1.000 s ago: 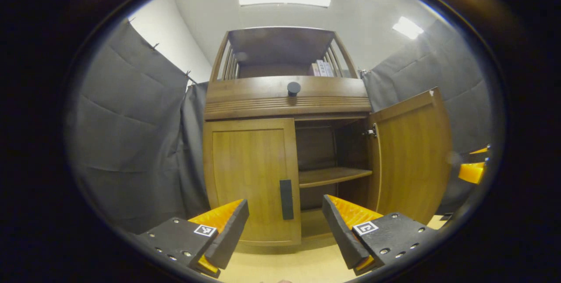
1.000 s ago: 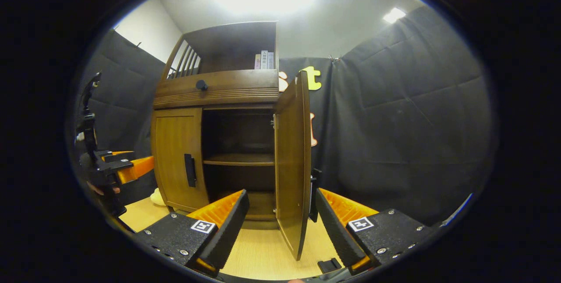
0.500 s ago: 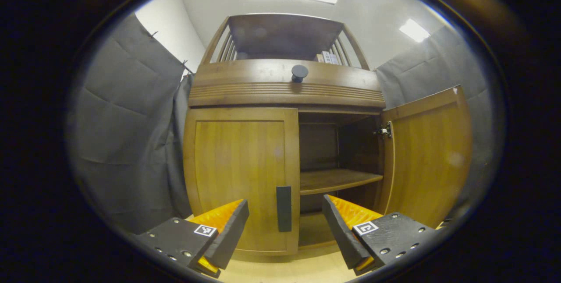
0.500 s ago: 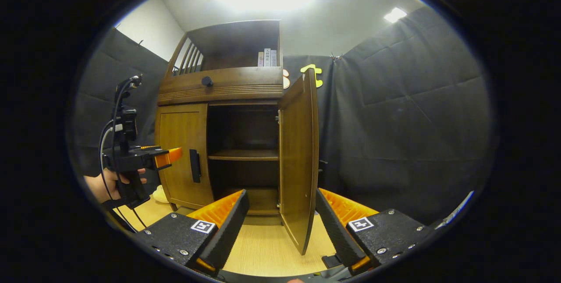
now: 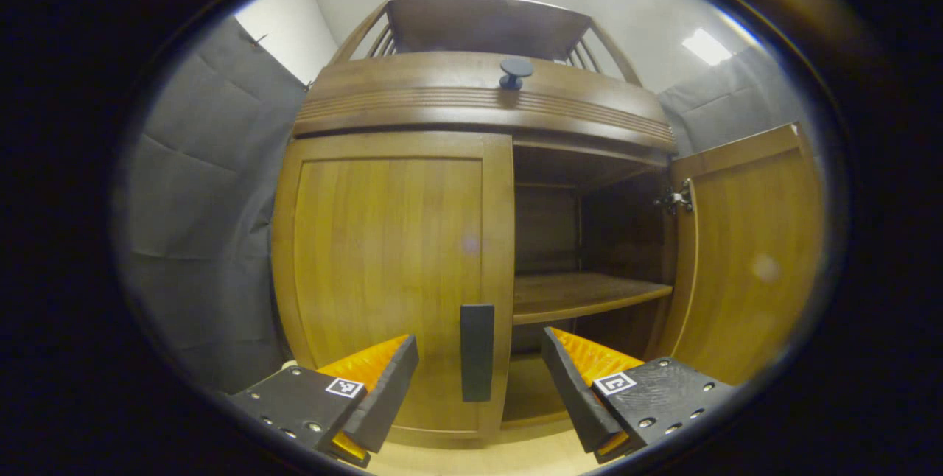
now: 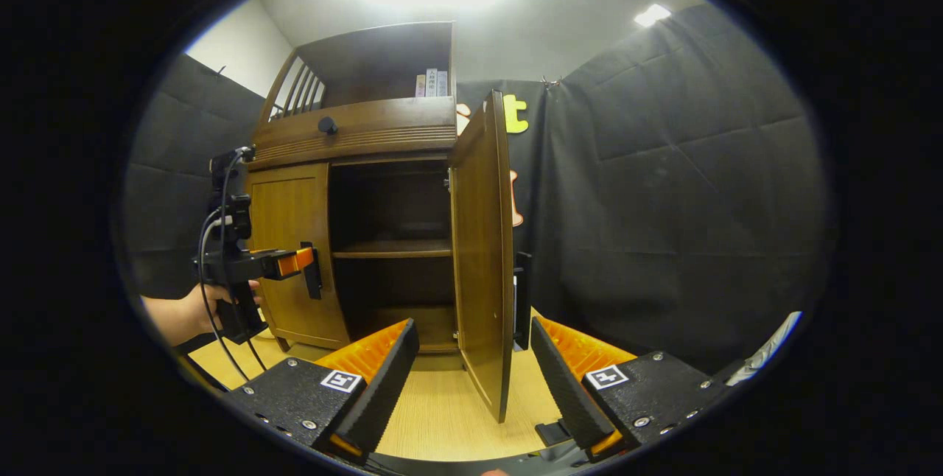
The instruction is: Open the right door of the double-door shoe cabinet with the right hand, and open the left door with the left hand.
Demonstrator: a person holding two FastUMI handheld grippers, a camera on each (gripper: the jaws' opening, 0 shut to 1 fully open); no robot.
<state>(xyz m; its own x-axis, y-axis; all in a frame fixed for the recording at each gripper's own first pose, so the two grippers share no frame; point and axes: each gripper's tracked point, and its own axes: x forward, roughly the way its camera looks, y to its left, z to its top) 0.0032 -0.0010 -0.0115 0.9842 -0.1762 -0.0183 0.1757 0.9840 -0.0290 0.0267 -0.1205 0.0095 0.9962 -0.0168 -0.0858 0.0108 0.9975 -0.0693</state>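
i reckon i'm about half done. the right door [image 6: 482, 240] of the brown wooden double-door shoe cabinet [image 5: 471, 104] stands swung wide, showing a bare inner shelf [image 5: 582, 292]. the left door [image 5: 390, 262] is shut flush, so that one is left. my left tool [image 5: 479, 380] is spread open and holding nothing, with the door's dark upright bar handle [image 5: 477, 351] lined up between its fingers; from the right gripper view it looks just at the handle, though i can't tell if it touches. my right tool [image 6: 475, 380] is open too, empty, with the open door's edge between its fingers but farther off.

as for writing: a few book spines [image 6: 431, 83] on the top shelf carry marks too small to read, and i see no brand on the cabinet.
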